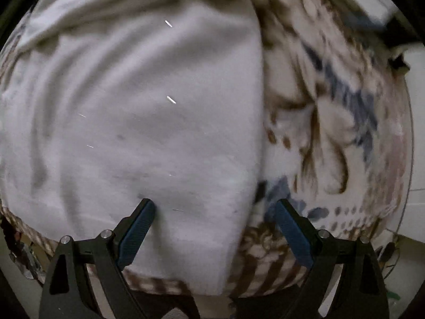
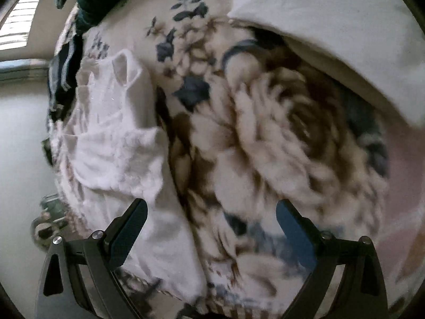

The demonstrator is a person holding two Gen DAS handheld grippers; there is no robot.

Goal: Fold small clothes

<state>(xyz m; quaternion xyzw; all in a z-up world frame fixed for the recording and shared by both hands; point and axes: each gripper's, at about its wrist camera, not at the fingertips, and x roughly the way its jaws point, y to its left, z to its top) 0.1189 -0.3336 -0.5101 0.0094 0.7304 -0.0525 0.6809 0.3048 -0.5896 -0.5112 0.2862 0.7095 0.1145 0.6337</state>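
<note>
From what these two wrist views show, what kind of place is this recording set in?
Probably a bedroom or other home room. The clothes lie on a floral blanket, like bedding; a white garment and a small white top rest on it, with window light at the right view's upper left.

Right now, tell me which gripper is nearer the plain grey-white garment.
Left. The left gripper hangs open right over the grey-white garment, straddling its right edge. The right gripper is open over the floral blanket; there that garment lies farther off, at upper right.

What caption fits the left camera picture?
Open left gripper above a white cloth lying on a flowered blanket.
</note>
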